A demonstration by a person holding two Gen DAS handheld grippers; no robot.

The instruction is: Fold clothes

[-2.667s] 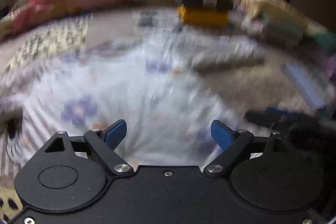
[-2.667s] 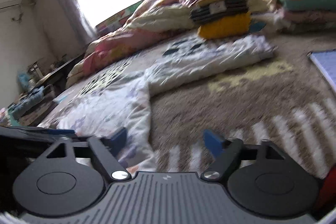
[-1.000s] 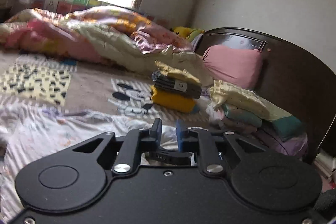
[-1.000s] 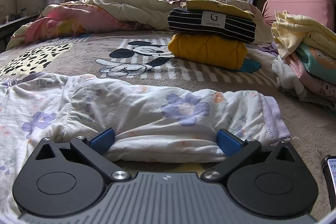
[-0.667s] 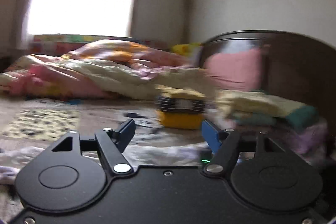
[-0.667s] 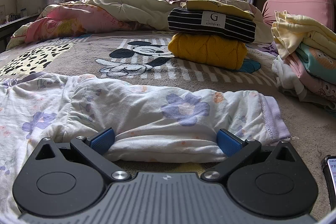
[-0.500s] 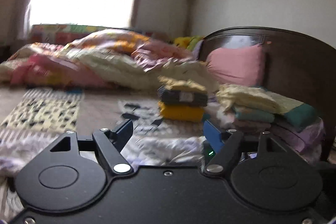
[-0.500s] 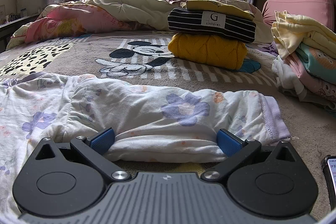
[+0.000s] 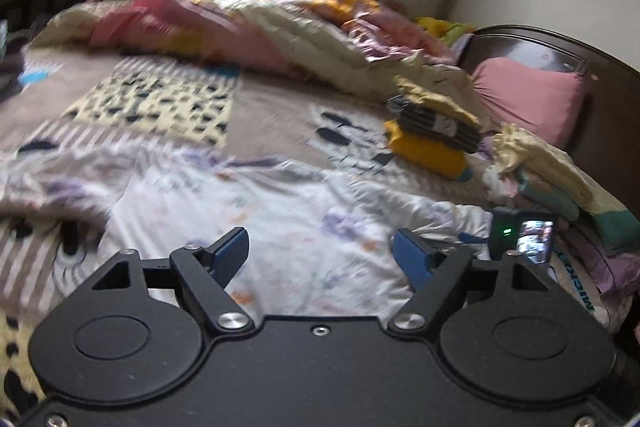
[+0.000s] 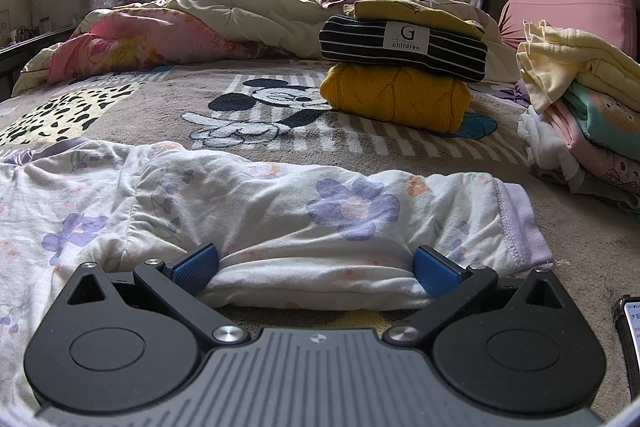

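A white garment with purple flowers (image 9: 280, 203) lies spread on the bed blanket (image 9: 260, 107). My left gripper (image 9: 320, 257) hovers over the garment's middle. Its jaws are opening, and nothing is pressed between the blue pads (image 9: 230, 253). In the right wrist view the garment (image 10: 280, 203) has a rolled fold along its near edge, ending in a lilac hem on the right. My right gripper (image 10: 316, 273) rests low on the bed and stands open. That fold lies between its wide-spread fingers (image 10: 436, 277).
A stack of folded clothes (image 10: 400, 67), yellow knit under dark stripes, stands at the back. A loose clothes pile (image 10: 580, 99) and a pink pillow (image 10: 568, 15) lie at the right by the headboard. A rumpled quilt (image 10: 200, 23) fills the far side. A phone (image 10: 630, 327) lies at the right edge.
My left gripper went from shut to wide open and tipped down from the room toward the floral garment. The right gripper and the fold between its fingers have not moved.
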